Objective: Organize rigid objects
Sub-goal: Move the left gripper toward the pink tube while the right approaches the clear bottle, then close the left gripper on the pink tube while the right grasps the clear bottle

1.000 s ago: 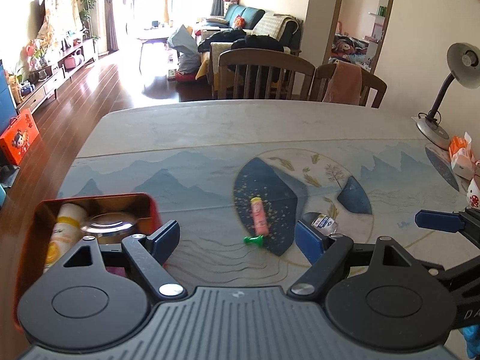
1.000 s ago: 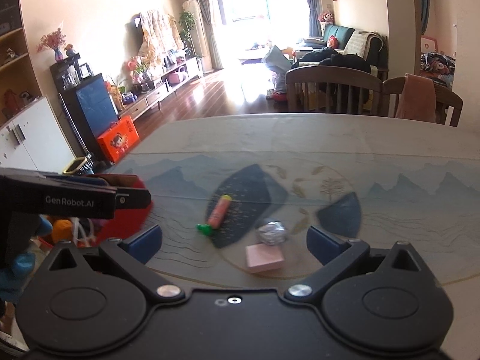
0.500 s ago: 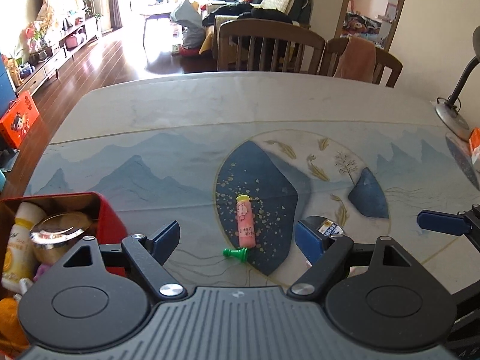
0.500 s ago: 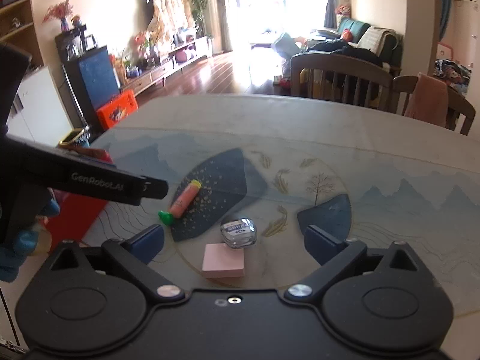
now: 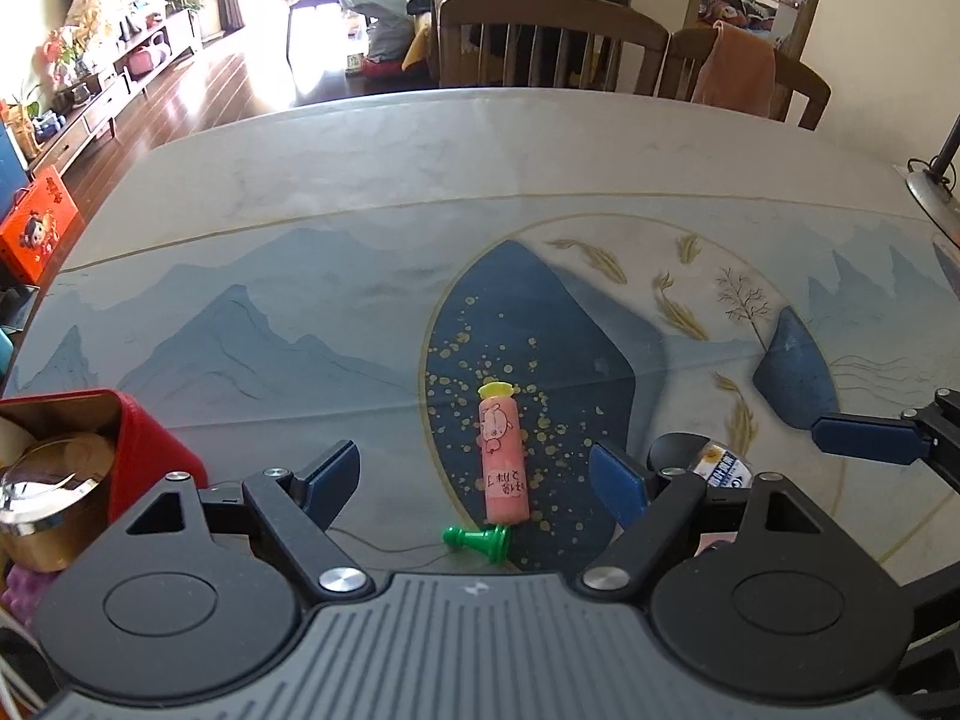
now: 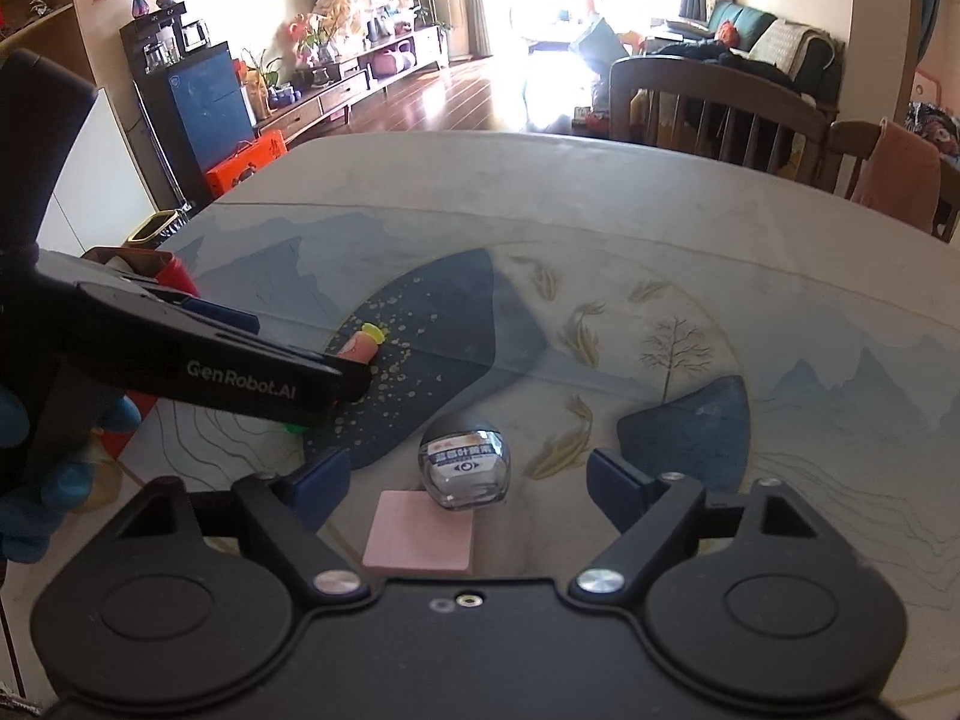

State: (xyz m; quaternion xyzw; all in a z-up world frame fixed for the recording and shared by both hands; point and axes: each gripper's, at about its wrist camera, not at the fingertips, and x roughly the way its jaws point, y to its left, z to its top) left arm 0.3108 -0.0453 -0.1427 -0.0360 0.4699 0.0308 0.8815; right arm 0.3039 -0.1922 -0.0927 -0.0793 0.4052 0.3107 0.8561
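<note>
The left gripper (image 5: 474,480) is hanging over the near part of the table (image 5: 372,180) with its jaws spread wide and gripping nothing, the pink tube (image 5: 503,462) lying flat between them and the green pawn (image 5: 477,538) touching its near end. The right gripper (image 6: 468,480) is closing its jaws, which are gripping nothing, around the shiny round container (image 6: 465,467) and the pink block (image 6: 420,537) touching it. The red box (image 5: 141,444) is sitting at the table's left edge, while the far half of the tabletop is lying bare up to the chairs (image 5: 552,42).
</note>
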